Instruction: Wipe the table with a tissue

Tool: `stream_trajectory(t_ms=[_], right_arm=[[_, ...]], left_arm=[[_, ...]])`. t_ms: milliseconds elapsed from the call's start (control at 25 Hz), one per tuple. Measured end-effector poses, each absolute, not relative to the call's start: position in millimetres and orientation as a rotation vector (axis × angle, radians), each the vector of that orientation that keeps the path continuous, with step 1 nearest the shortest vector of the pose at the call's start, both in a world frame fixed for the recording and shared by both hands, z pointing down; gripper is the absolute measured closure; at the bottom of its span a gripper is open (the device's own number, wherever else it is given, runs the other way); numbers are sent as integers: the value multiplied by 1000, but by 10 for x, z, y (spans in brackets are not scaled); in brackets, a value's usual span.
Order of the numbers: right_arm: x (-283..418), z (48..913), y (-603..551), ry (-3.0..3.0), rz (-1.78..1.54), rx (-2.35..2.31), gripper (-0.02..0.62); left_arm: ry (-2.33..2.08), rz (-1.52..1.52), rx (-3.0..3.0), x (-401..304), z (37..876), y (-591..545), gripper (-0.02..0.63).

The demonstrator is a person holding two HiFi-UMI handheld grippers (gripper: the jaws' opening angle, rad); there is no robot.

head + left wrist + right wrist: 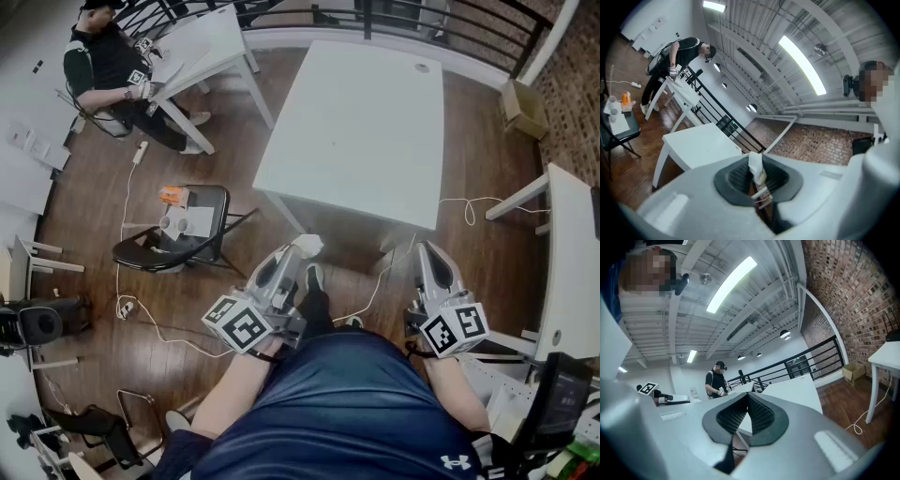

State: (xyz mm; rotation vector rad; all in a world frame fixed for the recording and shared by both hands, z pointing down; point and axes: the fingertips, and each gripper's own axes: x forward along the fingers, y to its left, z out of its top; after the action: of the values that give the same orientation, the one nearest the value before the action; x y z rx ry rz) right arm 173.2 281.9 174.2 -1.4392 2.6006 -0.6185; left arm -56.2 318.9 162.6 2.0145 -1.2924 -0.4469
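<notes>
Closest to me is my own dark blue shirt (347,412), with both forearms reaching forward over the wooden floor (94,281). Each tool carries its marker cube at the back: the left one (242,326) and the right one (455,328).

My left gripper (298,247) is clamped on the tissue (308,245). In the left gripper view the white tissue (755,164) stands up as a crumpled strip pinched between the dark ribbed pads (738,177). It is held in the air short of the near edge of the white table (356,131), not touching the top. My dark shoe (312,279) shows on the floor just below it.

My right gripper (430,249) has its jaws closed together with nothing between them. In the right gripper view the pads (759,416) meet at the tip. It is held beside the left gripper and well apart from it, also short of the table.

The table's top is bare apart from a small round fitting (423,67) near its far edge. A white cable (473,204) lies on the floor by its right corner.

To the left stands a black folding chair (155,251) bearing cups (174,225) and an orange object (172,194). Farther off, a person (108,66) sits at another white table (202,42). A black railing (450,19) runs along the far side, and a cardboard box (523,108) sits by the brick wall (577,84).
</notes>
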Motion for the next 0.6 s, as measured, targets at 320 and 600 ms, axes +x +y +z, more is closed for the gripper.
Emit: stream_trajectory(t_ms=[320,600], right_arm=[[1515,1938,2001,2602,-622,-1576,584],[971,1975,982,2601,-663,-1680,584]], left_arm=[[-1291,-479,1990,-1127,1911,2109,580],[-1304,-294,2144,-1634,2167,914,580]])
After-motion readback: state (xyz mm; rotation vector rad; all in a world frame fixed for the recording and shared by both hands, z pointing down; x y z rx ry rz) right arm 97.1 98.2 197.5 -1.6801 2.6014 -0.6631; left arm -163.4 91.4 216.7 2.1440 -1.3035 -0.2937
